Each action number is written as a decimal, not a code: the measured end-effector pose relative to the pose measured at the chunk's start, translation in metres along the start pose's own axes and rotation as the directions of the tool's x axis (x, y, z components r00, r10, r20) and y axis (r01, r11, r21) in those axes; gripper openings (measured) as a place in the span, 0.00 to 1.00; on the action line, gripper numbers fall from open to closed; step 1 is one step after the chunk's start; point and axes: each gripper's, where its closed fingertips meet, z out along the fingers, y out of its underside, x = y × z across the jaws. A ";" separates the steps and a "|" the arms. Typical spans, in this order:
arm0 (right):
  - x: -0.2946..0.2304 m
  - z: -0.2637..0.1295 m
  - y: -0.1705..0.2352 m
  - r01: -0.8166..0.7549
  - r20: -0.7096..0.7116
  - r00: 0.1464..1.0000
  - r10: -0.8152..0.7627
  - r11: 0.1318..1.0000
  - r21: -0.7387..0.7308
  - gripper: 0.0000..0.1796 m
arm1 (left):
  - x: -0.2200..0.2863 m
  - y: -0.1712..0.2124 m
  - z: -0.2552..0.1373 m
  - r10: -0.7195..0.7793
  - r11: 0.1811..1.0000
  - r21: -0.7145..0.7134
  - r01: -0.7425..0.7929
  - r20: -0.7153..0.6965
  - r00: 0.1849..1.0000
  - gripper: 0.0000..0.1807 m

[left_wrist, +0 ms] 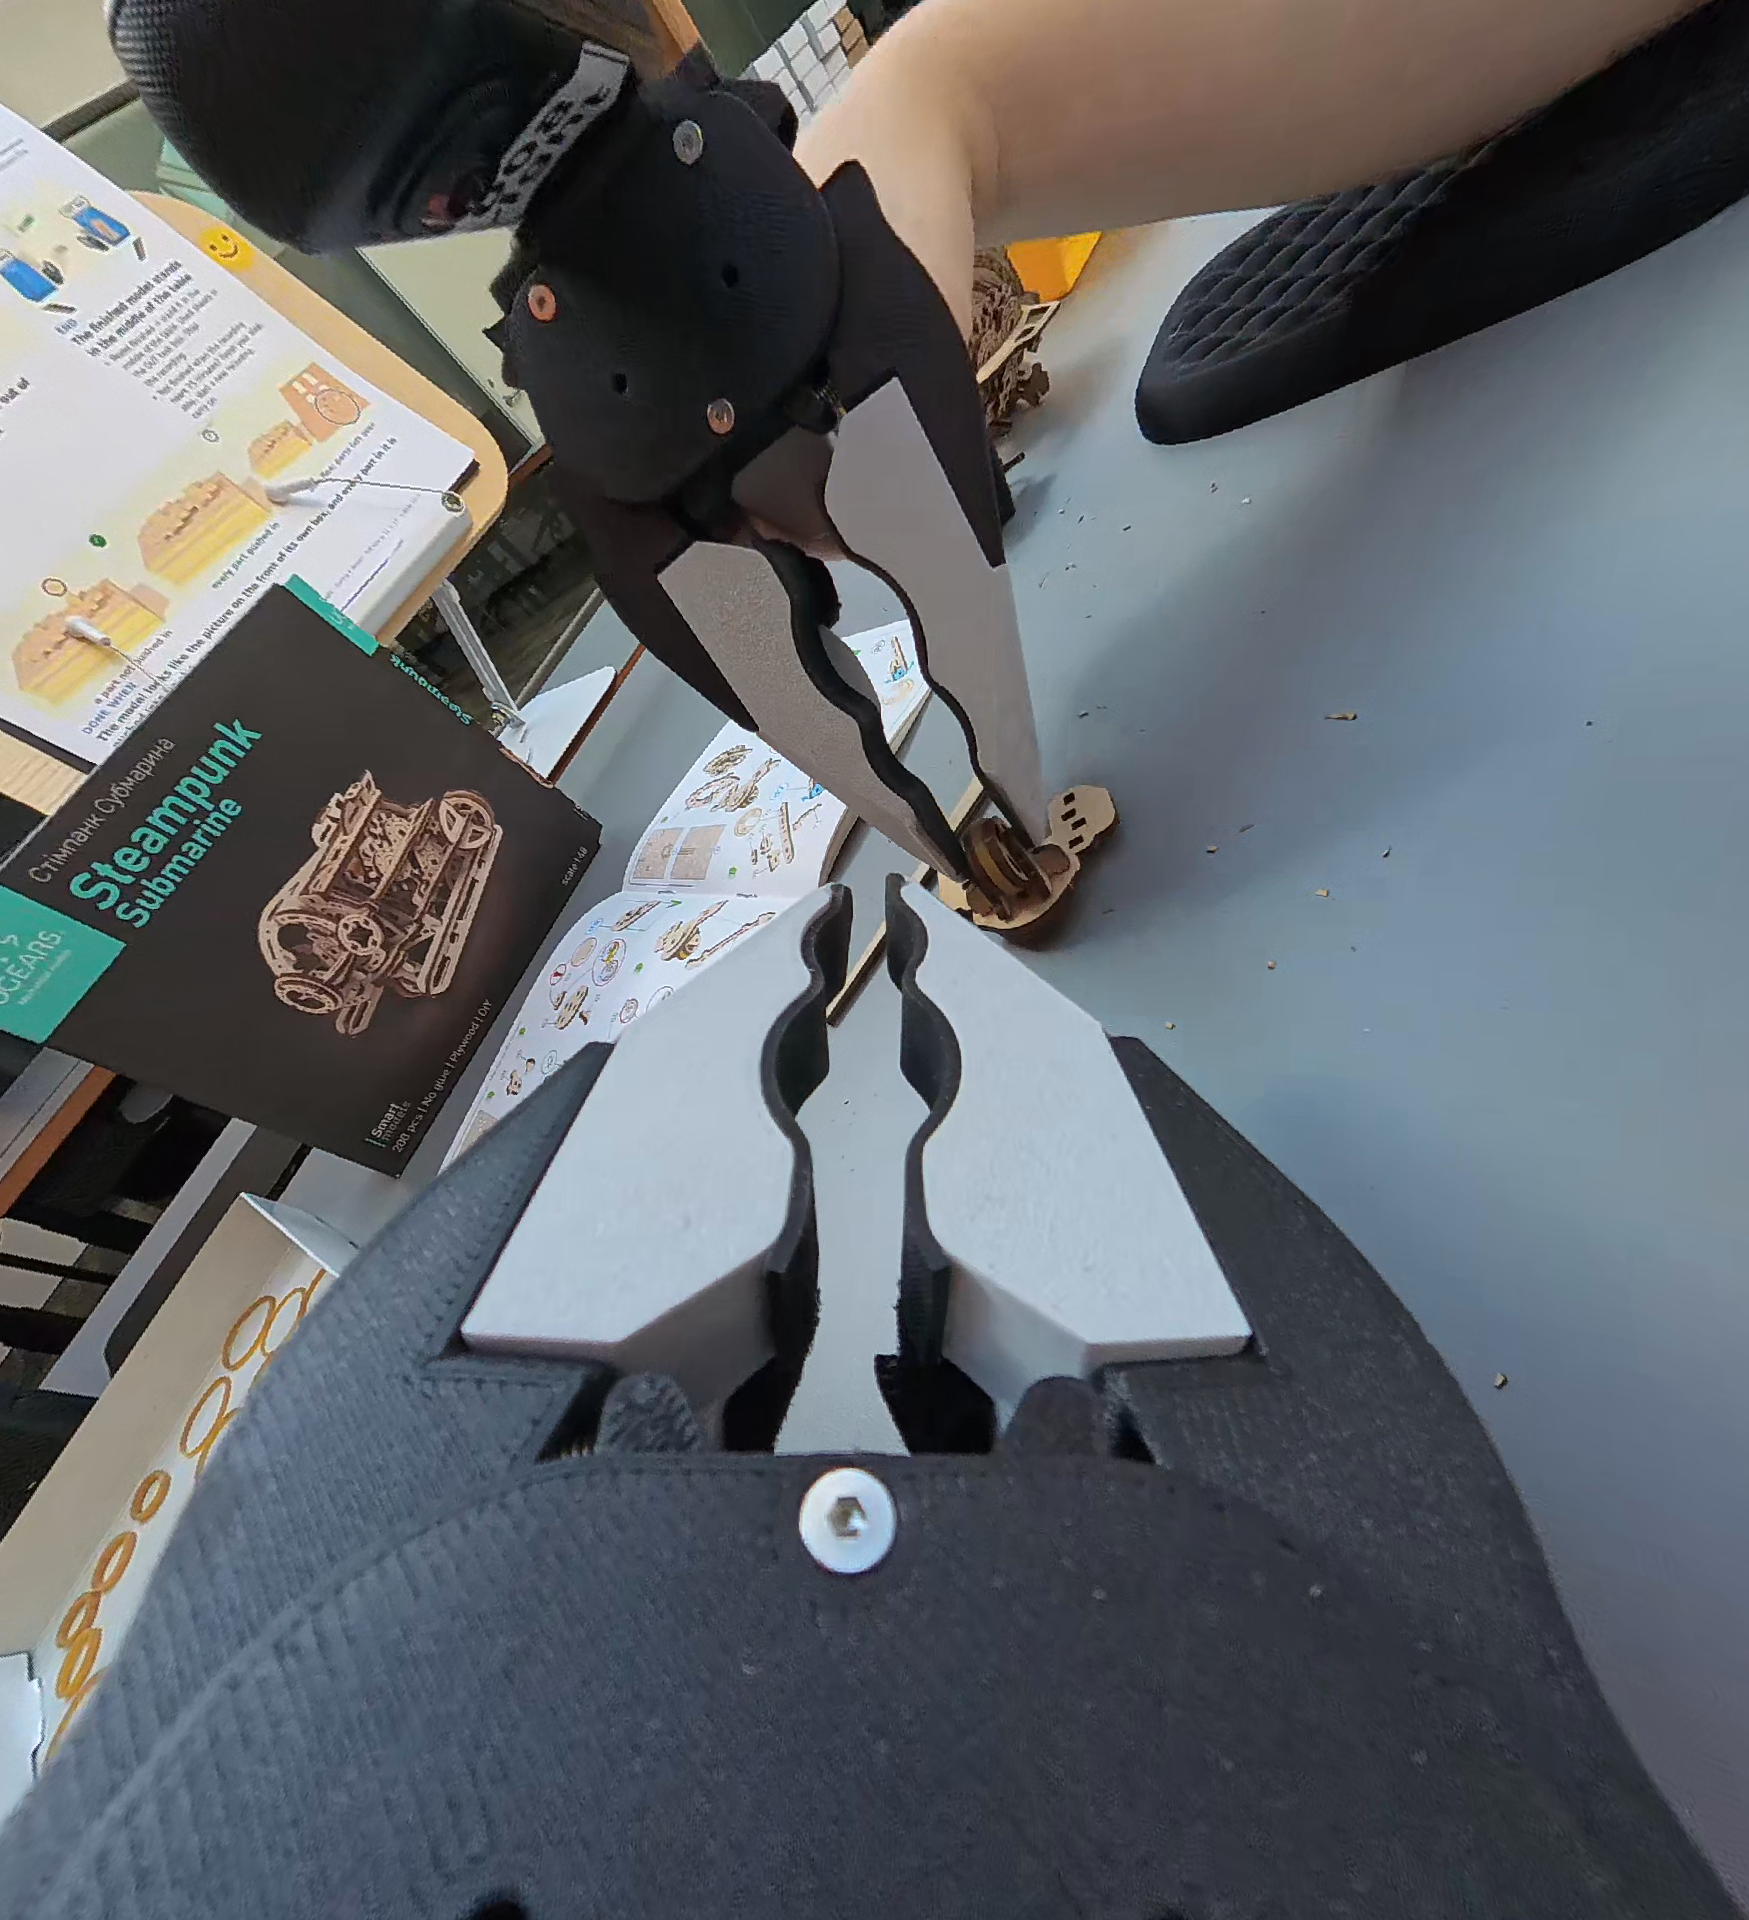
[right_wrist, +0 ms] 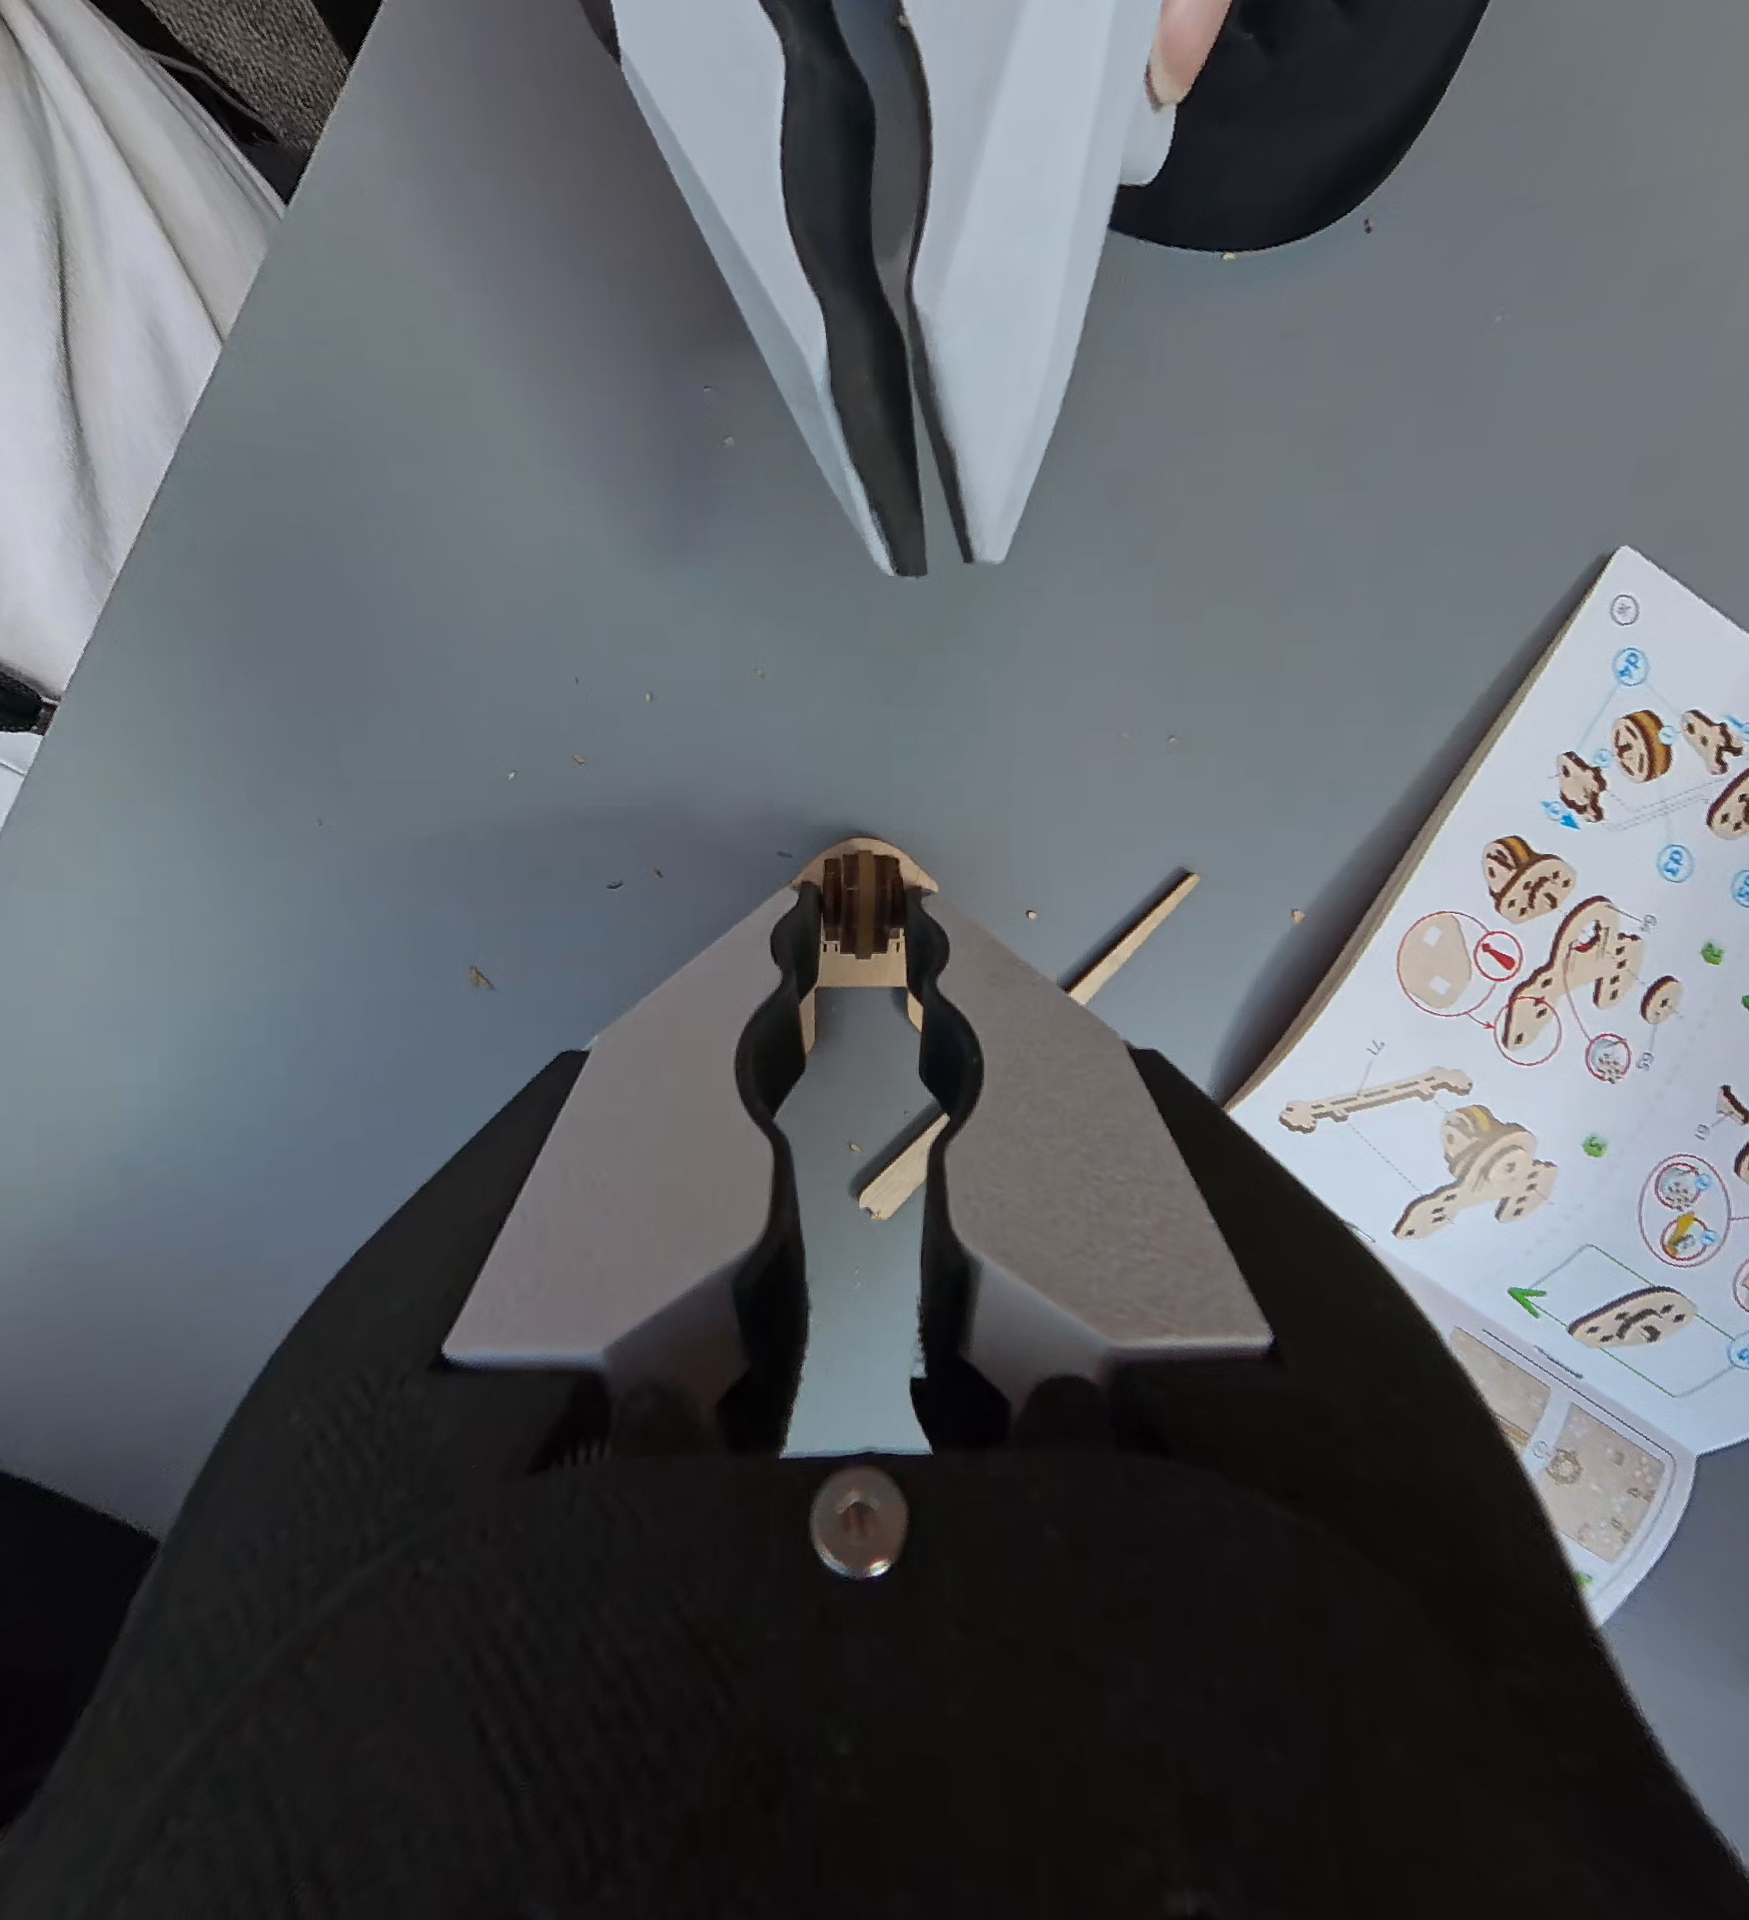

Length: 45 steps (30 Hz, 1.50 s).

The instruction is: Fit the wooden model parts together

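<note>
Wood, thin and pale: my right gripper [right_wrist: 862, 920] has its jaws clenched on a little stack of wooden discs [right_wrist: 857, 902], which stands on a flat wooden base piece [left_wrist: 1041, 878] lying on the grey tabletop [right_wrist: 434, 623]. My left gripper [left_wrist: 868, 896] hangs just beside it, jaws nearly closed and holding nothing (a small gap shows between them). If I squeeze too hard or push crooked, I think the discs could tip or snap. The base could slide too, since nothing pins it. A loose wooden stick [right_wrist: 1124, 961] lies close and might get bumped.
</note>
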 end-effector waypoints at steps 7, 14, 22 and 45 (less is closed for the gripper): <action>-0.001 0.002 0.002 0.055 0.036 0.998 -0.049 0.979 -0.195 0.08 | -0.002 0.000 -0.002 -0.002 1.000 0.001 0.002 0.013 1.000 0.03; -0.001 0.003 0.003 0.069 0.051 0.997 -0.056 0.952 -0.297 0.08 | -0.006 0.000 -0.005 -0.012 1.000 0.001 0.012 0.034 0.999 0.02; 0.000 -0.006 -0.006 0.106 0.021 0.994 -0.105 0.941 -0.321 0.07 | -0.019 -0.008 -0.015 -0.024 0.999 0.043 0.020 0.099 0.995 0.01; 0.005 0.005 0.007 0.001 0.021 1.000 0.007 0.925 -0.379 0.07 | -0.060 -0.020 -0.046 -0.182 0.972 0.193 0.134 0.256 0.949 0.00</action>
